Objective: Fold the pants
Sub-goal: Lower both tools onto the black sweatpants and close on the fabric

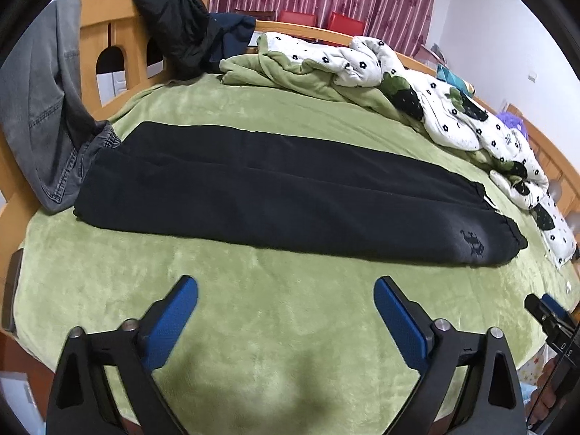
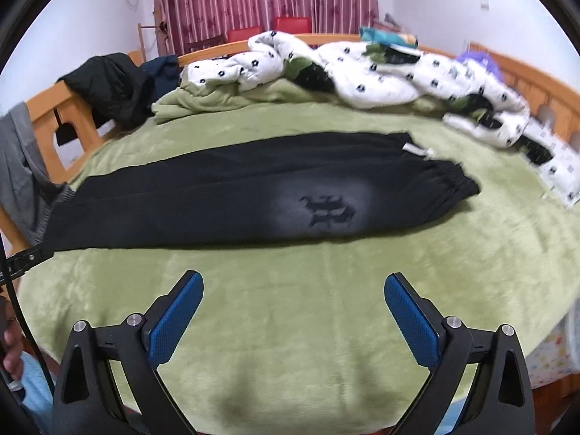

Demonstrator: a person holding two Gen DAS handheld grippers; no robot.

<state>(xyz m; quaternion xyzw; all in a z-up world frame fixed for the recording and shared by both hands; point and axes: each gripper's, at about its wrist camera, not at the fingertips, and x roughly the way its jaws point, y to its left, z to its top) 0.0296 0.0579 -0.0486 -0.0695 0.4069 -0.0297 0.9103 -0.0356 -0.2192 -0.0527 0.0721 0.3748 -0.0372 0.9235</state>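
**One pair of black pants flat on a green bed, two grippers spread above it**

Left wrist view: one pair of black pants, legs folded together, lies lengthwise across the green blanket. The left gripper hangs wide apart, holding nothing. A grey garment covers part of the headboard.

Right wrist view: the right gripper is spread, empty. A faded patch with a dark emblem marks the pants; its design is unreadable. One crumpled white quilt behind is blurred.
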